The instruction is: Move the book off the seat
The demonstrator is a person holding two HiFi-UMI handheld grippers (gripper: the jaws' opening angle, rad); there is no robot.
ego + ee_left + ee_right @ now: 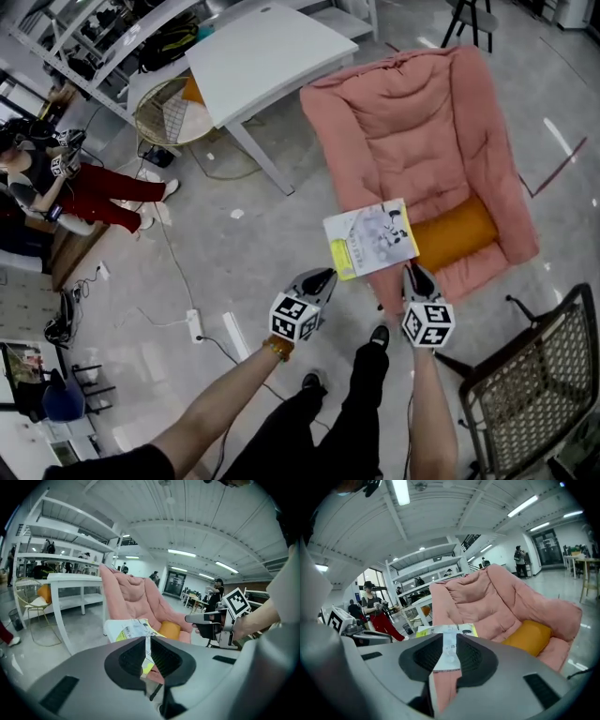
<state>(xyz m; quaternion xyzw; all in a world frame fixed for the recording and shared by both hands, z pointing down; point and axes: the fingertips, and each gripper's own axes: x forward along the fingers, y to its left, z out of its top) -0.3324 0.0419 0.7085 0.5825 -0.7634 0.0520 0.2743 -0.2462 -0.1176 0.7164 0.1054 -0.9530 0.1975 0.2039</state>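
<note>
A book with a white and yellow cover hangs over the front edge of the pink armchair's seat, beside an orange cushion. My left gripper is at the book's near left corner. In the left gripper view the jaws are shut on the book's thin edge. My right gripper is at the near right corner. In the right gripper view its jaws stand slightly apart, with the book in the gap and not pinched.
A white table and a wire chair stand to the left of the armchair. A dark mesh chair is at the lower right. A person in red trousers sits at far left. A power strip lies on the floor.
</note>
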